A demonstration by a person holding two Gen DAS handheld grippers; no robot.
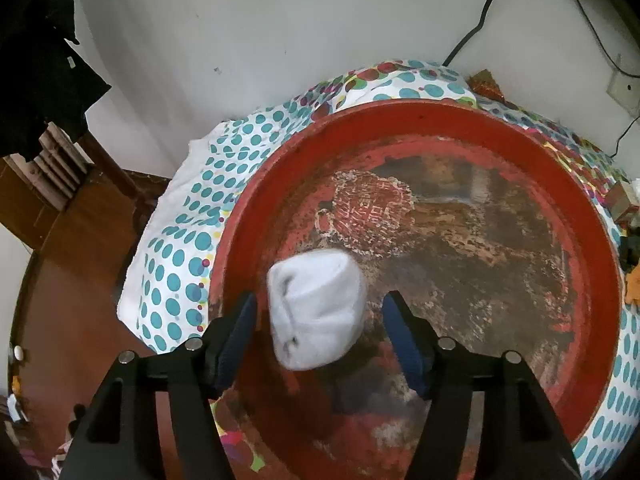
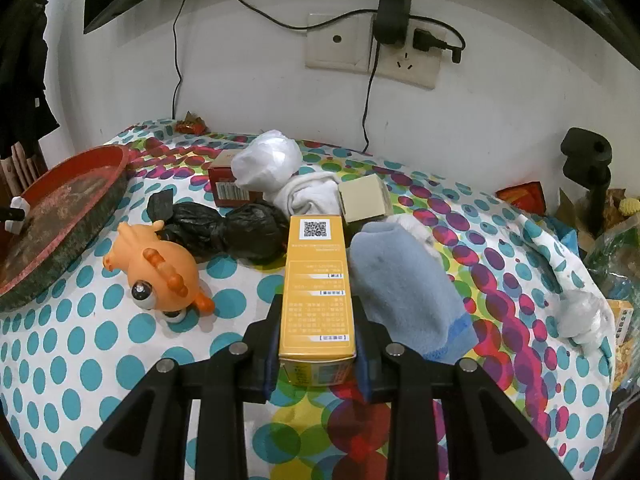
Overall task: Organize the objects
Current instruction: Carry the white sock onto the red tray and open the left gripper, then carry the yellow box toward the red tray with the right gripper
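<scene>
In the left wrist view a rolled white sock [image 1: 316, 312] lies blurred between the jaws of my left gripper [image 1: 320, 300], over the worn floor of a big round red tray [image 1: 400, 116]. The jaws stand open, with a gap on each side of the sock. In the right wrist view my right gripper [image 2: 317, 302] is shut on a tall yellow box [image 2: 318, 280] with a QR code on top, held just above the dotted cloth [image 2: 100, 340]. The red tray [image 2: 68, 208] sits at the left of that view.
On the cloth lie an orange toy [image 2: 160, 276], a black bag [image 2: 236, 232], a white bag bundle [image 2: 266, 164], a red box [image 2: 226, 188], a beige cube box [image 2: 364, 198] and a blue sock [image 2: 404, 288]. Cables and a wall socket [image 2: 372, 52] are behind.
</scene>
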